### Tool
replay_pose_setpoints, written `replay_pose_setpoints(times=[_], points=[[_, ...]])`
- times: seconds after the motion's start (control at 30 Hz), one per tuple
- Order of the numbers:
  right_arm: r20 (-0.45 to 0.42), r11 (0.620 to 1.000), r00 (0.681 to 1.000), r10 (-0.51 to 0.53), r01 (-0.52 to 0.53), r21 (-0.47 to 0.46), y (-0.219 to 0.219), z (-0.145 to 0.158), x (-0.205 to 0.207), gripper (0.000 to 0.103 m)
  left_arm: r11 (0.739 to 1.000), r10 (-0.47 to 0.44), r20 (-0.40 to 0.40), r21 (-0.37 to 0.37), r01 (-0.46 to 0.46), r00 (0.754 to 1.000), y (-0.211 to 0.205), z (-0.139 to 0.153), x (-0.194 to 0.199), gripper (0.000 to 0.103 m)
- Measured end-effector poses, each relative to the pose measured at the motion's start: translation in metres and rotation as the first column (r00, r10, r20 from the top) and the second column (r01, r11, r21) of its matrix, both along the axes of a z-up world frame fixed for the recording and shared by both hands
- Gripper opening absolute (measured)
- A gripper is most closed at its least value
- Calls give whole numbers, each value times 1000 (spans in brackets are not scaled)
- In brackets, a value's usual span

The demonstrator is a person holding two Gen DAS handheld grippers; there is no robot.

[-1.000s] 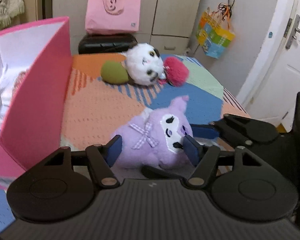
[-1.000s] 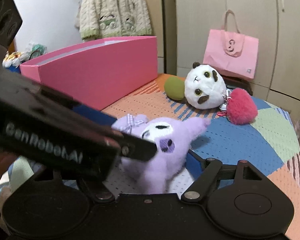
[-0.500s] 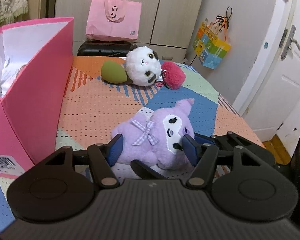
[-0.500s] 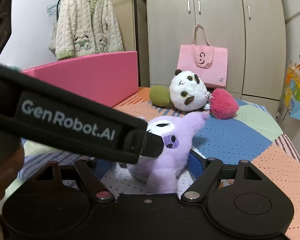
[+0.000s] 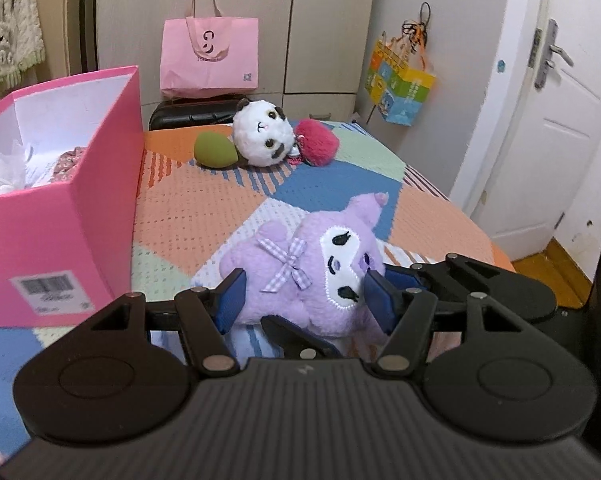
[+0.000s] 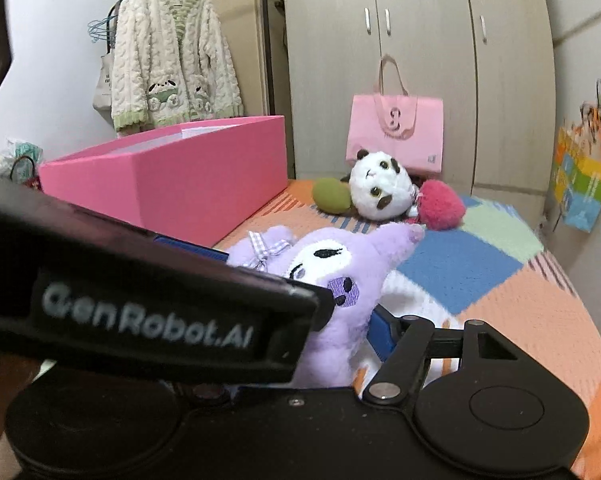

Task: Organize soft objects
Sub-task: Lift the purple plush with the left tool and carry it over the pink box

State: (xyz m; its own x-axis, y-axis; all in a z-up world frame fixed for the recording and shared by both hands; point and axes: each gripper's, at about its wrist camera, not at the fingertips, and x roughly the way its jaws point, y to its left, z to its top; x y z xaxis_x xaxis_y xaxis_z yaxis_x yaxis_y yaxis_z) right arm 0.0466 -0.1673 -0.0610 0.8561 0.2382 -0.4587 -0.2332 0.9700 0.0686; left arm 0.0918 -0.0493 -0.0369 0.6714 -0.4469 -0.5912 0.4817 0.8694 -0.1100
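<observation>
A purple plush with a checked bow and a white face sits between the blue pads of my left gripper, which is shut on its sides. My right gripper reaches in from the right, and its jaws are closing on the same purple plush. One of its pads presses the toy's flank. The other is hidden behind the left gripper's black casing. The right gripper's fingers flank the toy's face. A pink box stands open at the left.
A panda plush, a green ball and a red pompom lie at the far end of the patchwork bedspread. Behind them lean a pink tote bag and wardrobe doors. A white door is at the right.
Both grippers have shifted across the bed with the purple plush between them. The pink box has drawn back to the left and now shows its open top. The right pad has closed in on the plush.
</observation>
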Motion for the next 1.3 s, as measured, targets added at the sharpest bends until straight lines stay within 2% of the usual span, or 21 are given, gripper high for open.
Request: replay_pose_setpoints(times=[0.17,0.5,0.67,0.8,1.1,1.3], points=[[-30,999,1000,6,-5,35,5,14,-19,76,999,-36,5,13,36,999,13,14,-23,62],[-11,999,999,31,-32,-31,37,41,-33,78,999,-13,25,-33,14,1000,44,37,-39,62],[-44,994,998,49,-53,-94,61,50,-35,81,998,-50,-48,-38,48,998,66,44,-31,62],[-75,992,996,57,-65,-107,75,59,-33,81,997,-64,-83,-42,60,995,81,50,-24,62],[-156,966,975,158,-185,-180,113,77,-26,82,998,-60,-167,-47,53,984,120,61,-14,62],[-171,950,955,243,-270,-156,133,91,-13,82,997,-23,-206,-76,8,978,152,69,-3,62]])
